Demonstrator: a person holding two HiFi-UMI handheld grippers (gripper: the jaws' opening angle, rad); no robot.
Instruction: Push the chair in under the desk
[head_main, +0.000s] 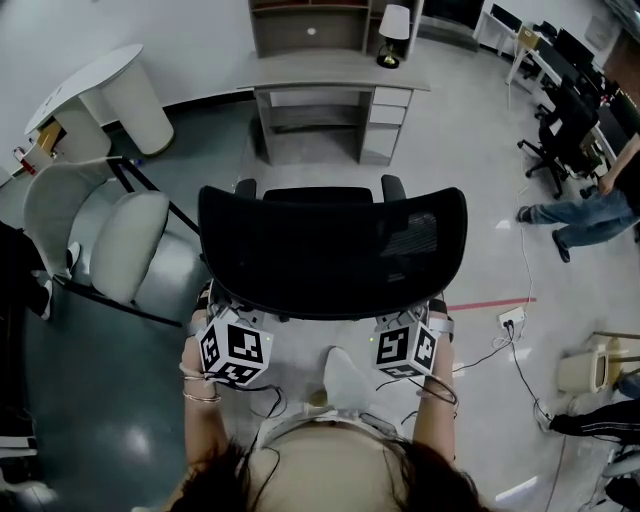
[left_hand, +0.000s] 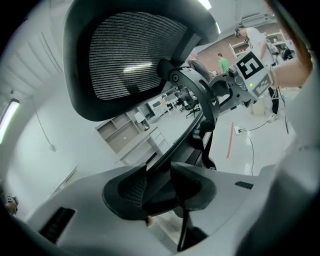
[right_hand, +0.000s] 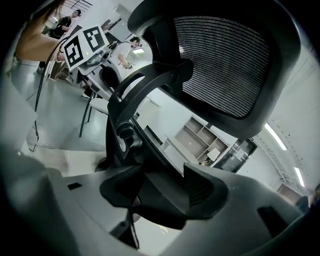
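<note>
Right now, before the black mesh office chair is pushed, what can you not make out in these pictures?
- Wheels and base of the black mesh office chair: head view, hidden beneath its backrest.
- Grey shelf unit at the grey desk: head view, top cut off by the edge.
- Person in blue jeans: head view, upper body beyond the right edge.

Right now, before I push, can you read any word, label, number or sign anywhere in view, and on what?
No readable text anywhere.
Marker cubes on left gripper and right gripper: only black-and-white square patterns, no letters.
Black mesh office chair, grey desk with drawers: no label visible.
</note>
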